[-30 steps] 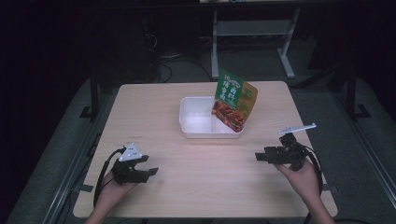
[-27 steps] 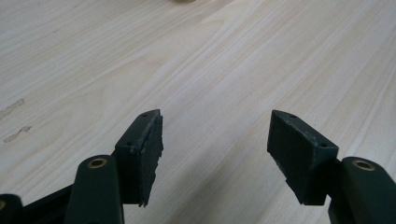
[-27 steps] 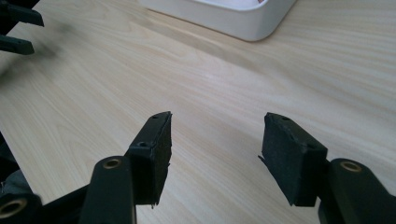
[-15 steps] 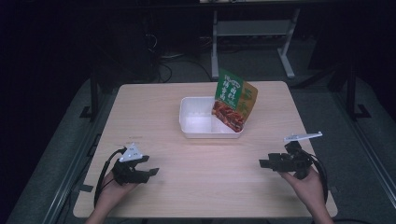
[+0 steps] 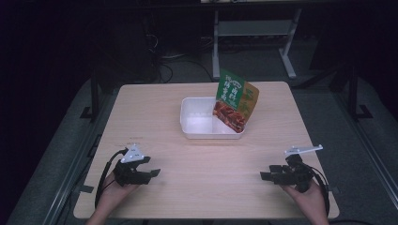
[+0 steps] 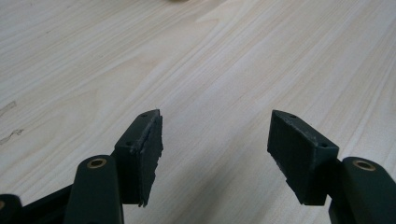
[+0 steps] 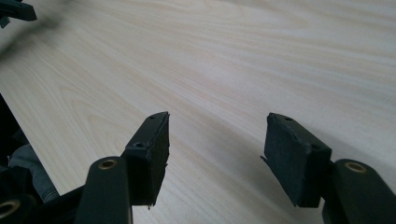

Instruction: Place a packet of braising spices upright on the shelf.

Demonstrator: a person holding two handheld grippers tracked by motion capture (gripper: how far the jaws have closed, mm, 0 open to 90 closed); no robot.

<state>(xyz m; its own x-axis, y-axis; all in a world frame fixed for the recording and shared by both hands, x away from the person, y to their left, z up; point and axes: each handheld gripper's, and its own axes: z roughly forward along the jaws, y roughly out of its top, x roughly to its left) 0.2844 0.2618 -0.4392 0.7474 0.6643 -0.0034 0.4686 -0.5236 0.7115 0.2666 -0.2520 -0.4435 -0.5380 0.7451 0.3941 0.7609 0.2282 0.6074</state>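
Resting near the front edge of the wooden table (image 5: pixel 155 117), the left gripper (image 5: pixel 152 172) and right gripper (image 5: pixel 264 176) both gape wide, holding nothing, well apart from the green food pouch (image 5: pixel 236 99) leaning upright in the white tray (image 5: pixel 197 123).

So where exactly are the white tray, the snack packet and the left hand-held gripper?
white tray (image 5: pixel 199 123): high view, bare floor of its left half.
snack packet (image 5: pixel 234 101): high view, middle of its printed front.
left hand-held gripper (image 5: pixel 152 172): high view, between its open fingertips.
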